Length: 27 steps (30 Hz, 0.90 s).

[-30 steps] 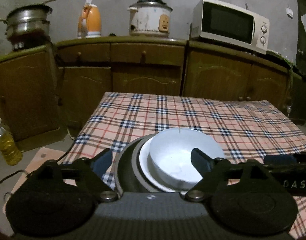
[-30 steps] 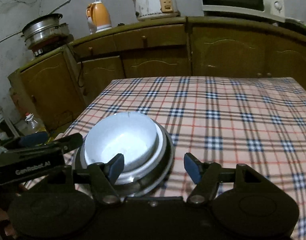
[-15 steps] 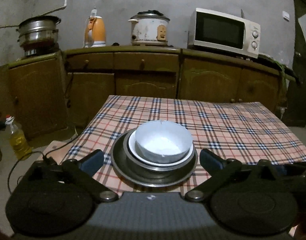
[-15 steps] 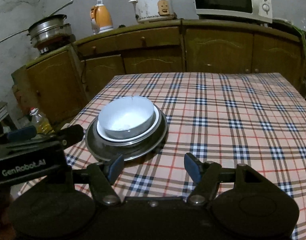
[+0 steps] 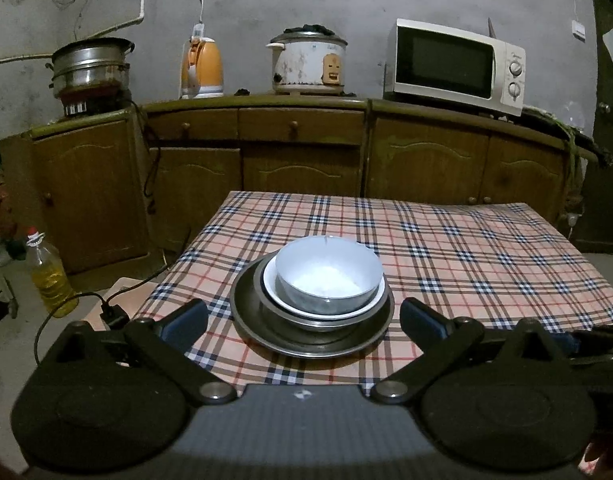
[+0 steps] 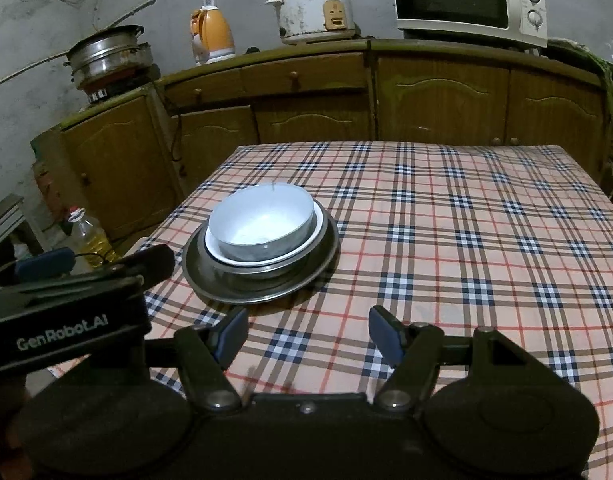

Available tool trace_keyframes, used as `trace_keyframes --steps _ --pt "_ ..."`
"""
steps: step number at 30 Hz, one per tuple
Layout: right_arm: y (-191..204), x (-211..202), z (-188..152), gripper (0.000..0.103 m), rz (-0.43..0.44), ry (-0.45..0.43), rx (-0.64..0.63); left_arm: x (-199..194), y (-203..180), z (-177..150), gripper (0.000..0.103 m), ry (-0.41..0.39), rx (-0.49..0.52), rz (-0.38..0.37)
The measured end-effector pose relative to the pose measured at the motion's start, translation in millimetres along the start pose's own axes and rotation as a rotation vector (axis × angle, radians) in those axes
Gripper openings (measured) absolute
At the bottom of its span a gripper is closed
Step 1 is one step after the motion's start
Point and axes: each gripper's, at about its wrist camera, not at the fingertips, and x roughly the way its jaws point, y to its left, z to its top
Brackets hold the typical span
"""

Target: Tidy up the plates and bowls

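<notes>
A white bowl (image 5: pixel 328 272) sits in a white plate (image 5: pixel 272 280), inside a metal bowl (image 5: pixel 306 321), on a wide metal plate (image 5: pixel 246 320), stacked near the front left of the plaid table (image 5: pixel 466 248). My left gripper (image 5: pixel 304 320) is open and empty, held back just in front of the stack. In the right wrist view the same stack shows, white bowl (image 6: pixel 262 220) on the metal plate (image 6: pixel 226 288). My right gripper (image 6: pixel 308 334) is open and empty, in front and to the right of the stack. The left gripper's body (image 6: pixel 74 304) shows at the left.
Wooden cabinets (image 5: pixel 302 160) stand behind the table with a microwave (image 5: pixel 454 64), a rice cooker (image 5: pixel 308 64), an orange kettle (image 5: pixel 202 68) and a steel pot (image 5: pixel 90 68). An oil bottle (image 5: pixel 48 272) and a cable lie on the floor at the left.
Both grippers have pulled back and away from the stack; the stack now looks smaller and farther off. It has stayed in place on the table.
</notes>
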Motion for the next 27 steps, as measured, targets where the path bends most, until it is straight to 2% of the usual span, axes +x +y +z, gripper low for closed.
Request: trace_keyframes --steps 27 --pt "0.7 1.4 -1.3 0.08 0.008 0.009 -0.006 -2.0 -10.1 -0.1 0.103 0.003 0.014 0.005"
